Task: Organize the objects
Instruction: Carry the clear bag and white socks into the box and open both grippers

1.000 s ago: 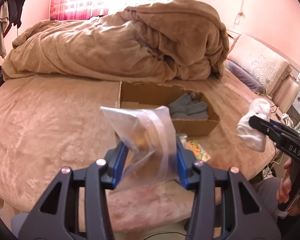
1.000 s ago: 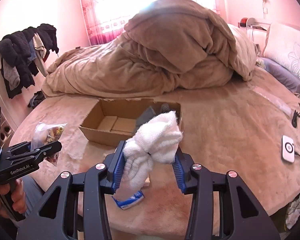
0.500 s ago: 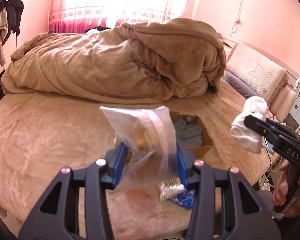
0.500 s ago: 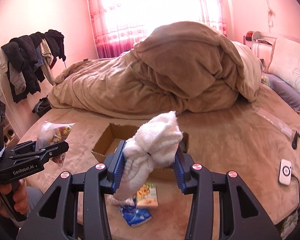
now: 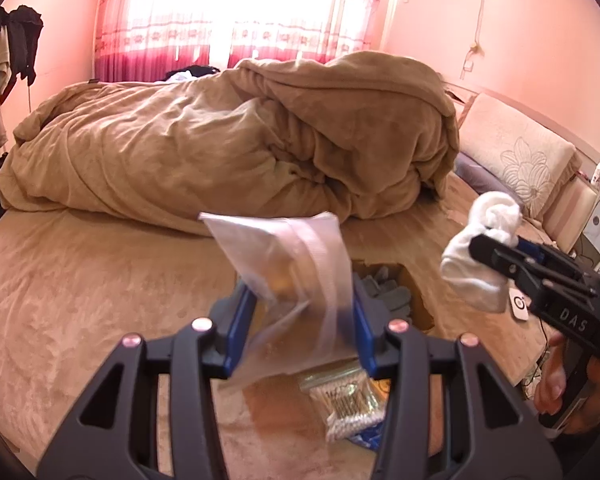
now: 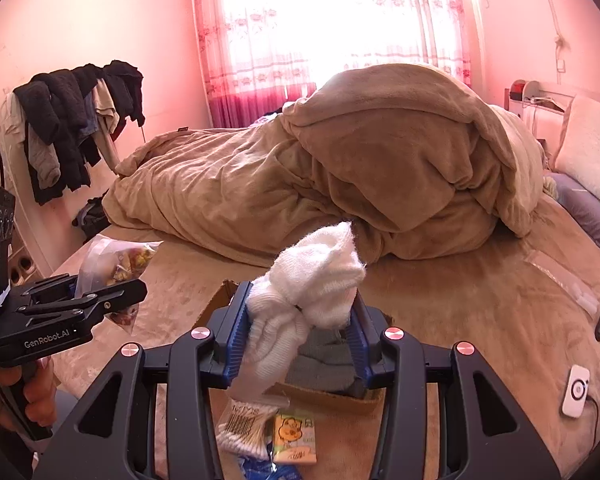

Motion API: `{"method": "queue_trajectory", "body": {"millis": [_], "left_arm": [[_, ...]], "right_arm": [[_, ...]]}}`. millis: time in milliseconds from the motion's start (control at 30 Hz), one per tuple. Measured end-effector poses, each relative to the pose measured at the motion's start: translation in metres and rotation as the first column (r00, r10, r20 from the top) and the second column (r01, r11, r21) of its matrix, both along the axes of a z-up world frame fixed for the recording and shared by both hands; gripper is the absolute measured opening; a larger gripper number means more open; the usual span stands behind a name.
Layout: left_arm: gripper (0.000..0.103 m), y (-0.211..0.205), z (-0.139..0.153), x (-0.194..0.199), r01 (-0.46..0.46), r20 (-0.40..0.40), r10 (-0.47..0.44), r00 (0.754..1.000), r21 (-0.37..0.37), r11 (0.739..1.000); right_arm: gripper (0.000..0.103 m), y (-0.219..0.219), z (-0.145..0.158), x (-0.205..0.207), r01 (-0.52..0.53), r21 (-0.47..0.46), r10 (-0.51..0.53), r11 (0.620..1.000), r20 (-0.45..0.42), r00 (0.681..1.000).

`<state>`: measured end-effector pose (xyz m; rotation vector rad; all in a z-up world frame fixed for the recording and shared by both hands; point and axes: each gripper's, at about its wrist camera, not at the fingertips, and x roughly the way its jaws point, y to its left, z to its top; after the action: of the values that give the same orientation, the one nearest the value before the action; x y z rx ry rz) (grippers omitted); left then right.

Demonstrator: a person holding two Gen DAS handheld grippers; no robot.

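Both my hands are loaded above the open brown cardboard box (image 6: 220, 300) on the bed.

My left gripper (image 5: 298, 320) pinches a clear zip-top plastic bag (image 5: 288, 264) by its lower part so it stands upright; my right gripper (image 6: 300, 332) clamps a bundled white sock (image 6: 316, 280). I hold both high, I judge, to clear the box wall before dropping them beside the grey gloves (image 6: 324, 356) inside.

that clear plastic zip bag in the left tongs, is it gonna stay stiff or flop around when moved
Probably floppy: the clear plastic zip bag is thin film, creased where the left tongs pinch it. Likely light, since its top stands up unsupported. It may be slippery; the smooth film is held only at its lower part, so the small colourful contents seen from the right wrist could shift.
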<state>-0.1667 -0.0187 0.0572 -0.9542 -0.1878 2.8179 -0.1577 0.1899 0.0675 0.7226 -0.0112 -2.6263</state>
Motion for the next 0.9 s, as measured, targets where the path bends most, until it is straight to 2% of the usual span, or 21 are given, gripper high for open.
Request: {"method": "queue_trajectory", "body": {"millis": [233, 633, 900], "left_arm": [[0.046, 0.009, -0.021, -0.031, 0.03, 0.034, -0.03, 0.999, 0.001, 1.0], [0.046, 0.013, -0.091, -0.079, 0.041, 0.149, -0.042, 0.988, 0.011, 0.999], [0.046, 0.007, -0.117, -0.095, 0.05, 0.196, -0.059, 0.979, 0.052, 0.997]], "right_arm": [[0.046, -0.013, -0.021, -0.026, -0.042, 0.016, 0.041, 0.999, 0.029, 0.999], [0.046, -0.036, -0.074, -0.072, -0.112, 0.047, 0.106, 0.993, 0.116, 0.988], [0.046, -0.038, -0.114, -0.091, -0.137, -0.011, 0.136, 0.99, 0.208, 0.969]]}}
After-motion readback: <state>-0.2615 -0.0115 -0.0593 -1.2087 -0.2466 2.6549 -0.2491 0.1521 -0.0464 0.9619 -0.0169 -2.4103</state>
